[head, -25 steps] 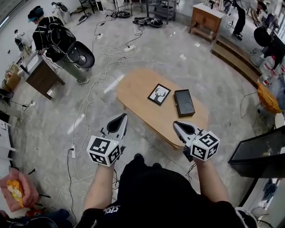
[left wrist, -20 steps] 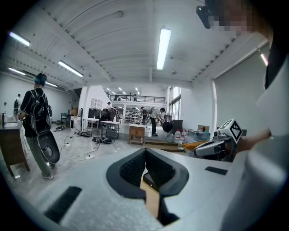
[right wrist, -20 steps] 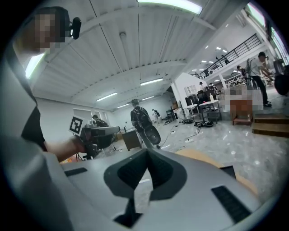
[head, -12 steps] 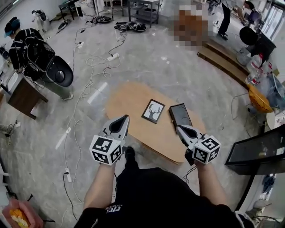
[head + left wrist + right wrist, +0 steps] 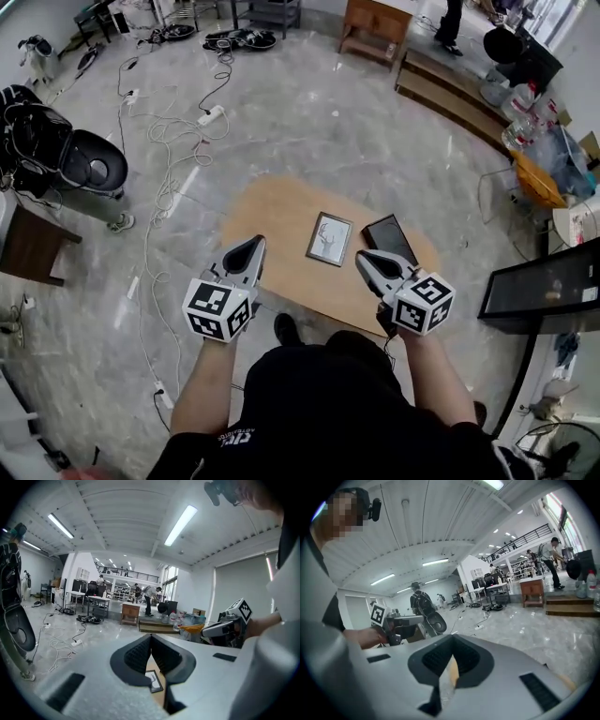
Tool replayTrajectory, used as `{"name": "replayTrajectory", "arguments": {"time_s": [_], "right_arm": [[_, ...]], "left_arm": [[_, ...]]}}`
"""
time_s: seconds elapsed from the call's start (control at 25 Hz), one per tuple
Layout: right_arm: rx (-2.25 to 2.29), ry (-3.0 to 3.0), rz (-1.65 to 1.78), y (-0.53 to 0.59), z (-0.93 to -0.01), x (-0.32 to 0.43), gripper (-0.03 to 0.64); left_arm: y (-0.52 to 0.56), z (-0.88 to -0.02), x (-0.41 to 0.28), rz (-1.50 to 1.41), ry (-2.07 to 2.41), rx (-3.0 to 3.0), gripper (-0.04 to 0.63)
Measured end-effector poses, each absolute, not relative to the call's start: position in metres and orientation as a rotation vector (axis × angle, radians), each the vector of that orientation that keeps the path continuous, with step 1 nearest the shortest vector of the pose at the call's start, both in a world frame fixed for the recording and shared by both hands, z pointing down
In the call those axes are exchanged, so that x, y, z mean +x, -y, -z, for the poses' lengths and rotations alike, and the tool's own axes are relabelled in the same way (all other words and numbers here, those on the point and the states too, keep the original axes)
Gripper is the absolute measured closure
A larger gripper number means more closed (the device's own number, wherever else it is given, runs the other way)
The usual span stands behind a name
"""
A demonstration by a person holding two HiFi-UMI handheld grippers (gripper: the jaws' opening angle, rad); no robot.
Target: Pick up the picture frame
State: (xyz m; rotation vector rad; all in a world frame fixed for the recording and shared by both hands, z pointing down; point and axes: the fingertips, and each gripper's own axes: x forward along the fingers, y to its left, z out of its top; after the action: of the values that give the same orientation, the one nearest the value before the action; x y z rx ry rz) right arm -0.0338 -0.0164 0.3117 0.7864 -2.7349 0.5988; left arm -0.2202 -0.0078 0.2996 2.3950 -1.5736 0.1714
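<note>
Bright ceiling tube lights [image 5: 180, 525] are flooding the hall evenly, the polished floor [image 5: 309, 112] is throwing back pale glare, and the fisheye lenses are bending edges, darkening corners and softening the nearest surfaces.

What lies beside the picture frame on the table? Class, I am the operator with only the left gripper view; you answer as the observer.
Observer: A dark flat box lies just right of the picture frame on the wooden table.
Operator: Is the right gripper open?
Observer: No, its jaws are together, with nothing between them.
Operator: Where is the frame relative to both grippers?
Observer: In the head view it shows between the left gripper and the right one.
</note>
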Motion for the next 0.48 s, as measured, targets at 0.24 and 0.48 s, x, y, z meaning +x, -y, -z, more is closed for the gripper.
{"name": "replayTrajectory", "arguments": {"time_s": [0.24,0.48], "right_arm": [[0.943,2.664,-0.659,0.039,-0.326,-0.009,0.612],[1.068,2.648,-0.678,0.069,-0.324,0.034,0.611]], "left_arm": [[0.051,-0.31,-0.207,-0.197,1.446,2.441,0.586],[0.085,-0.301,-0.172,-0.22,1.376,2.493,0.586]]}}
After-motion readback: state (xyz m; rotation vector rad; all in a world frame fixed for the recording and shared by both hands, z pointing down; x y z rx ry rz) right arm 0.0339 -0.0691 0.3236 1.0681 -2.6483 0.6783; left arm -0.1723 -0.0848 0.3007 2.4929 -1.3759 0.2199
